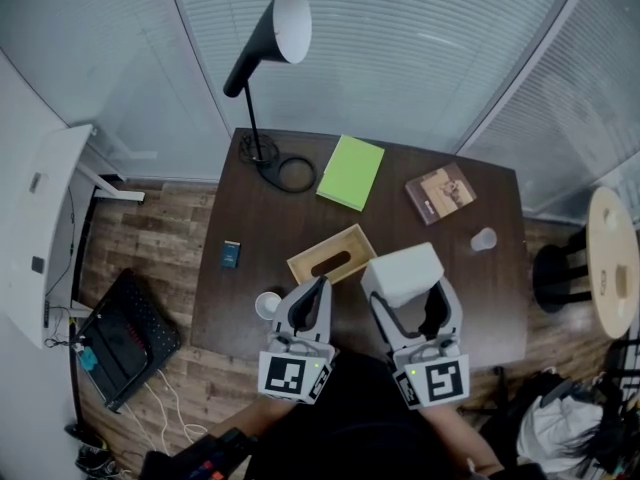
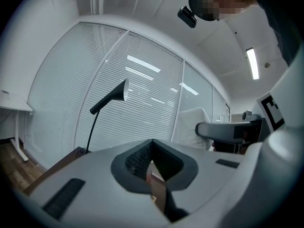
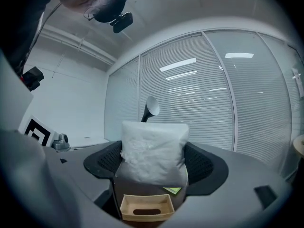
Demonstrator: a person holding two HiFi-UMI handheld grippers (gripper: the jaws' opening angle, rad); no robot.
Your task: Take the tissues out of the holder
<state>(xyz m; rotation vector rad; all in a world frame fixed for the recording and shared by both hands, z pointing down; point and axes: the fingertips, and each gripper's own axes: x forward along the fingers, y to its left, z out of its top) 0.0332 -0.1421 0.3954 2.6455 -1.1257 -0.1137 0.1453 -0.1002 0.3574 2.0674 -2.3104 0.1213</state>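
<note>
Clamps the white tissue pack (image 1: 403, 271) between the jaws of the right gripper (image 1: 411, 300) at lower centre-right of the head view, just right of the empty wooden holder (image 1: 332, 255) at centre frame on the dark table (image 1: 255, 273). Holds the left gripper (image 1: 318, 290) pressed shut on nothing, just below-left of the holder.

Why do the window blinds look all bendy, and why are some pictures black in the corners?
Head view: the wide lens bows the blinds into curves. Left gripper view: fisheye picture, so the corners go black; lights reflect as bright streaks on the blinds. Right gripper view: same dark rim, tissue pack sharp.
</note>
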